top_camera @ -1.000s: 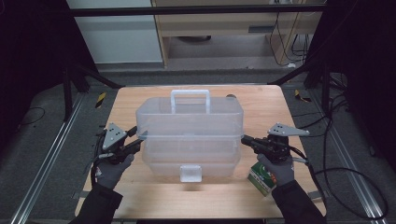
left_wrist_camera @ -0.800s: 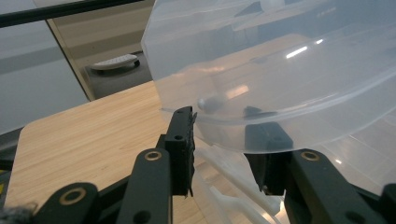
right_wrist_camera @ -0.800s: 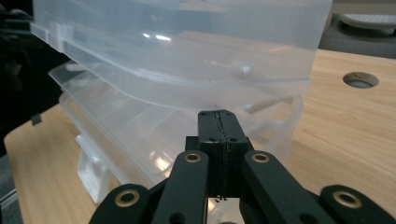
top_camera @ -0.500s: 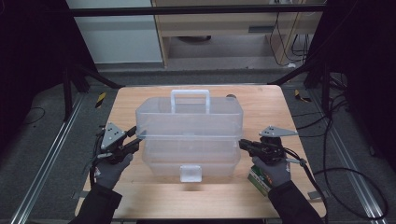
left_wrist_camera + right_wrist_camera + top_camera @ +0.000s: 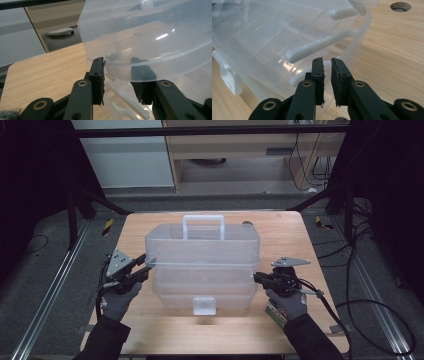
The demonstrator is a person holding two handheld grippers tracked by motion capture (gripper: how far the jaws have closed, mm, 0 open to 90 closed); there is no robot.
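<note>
Storage box, clear plastic, mid-table. My left gripper straddles the upper tray's corner, jaws apart. My right gripper has just been opening, its narrow gap empty before a white hinge arm. Best to steady the left side and seat the right pads squarely before lifting.

The left gripper is held level in a gloved left hand, jaws set partly apart and pointed inward. The right gripper is carried low in the gloved right hand, jaws nearly together with a narrow gap between the pads, having just been opened slightly.
</note>
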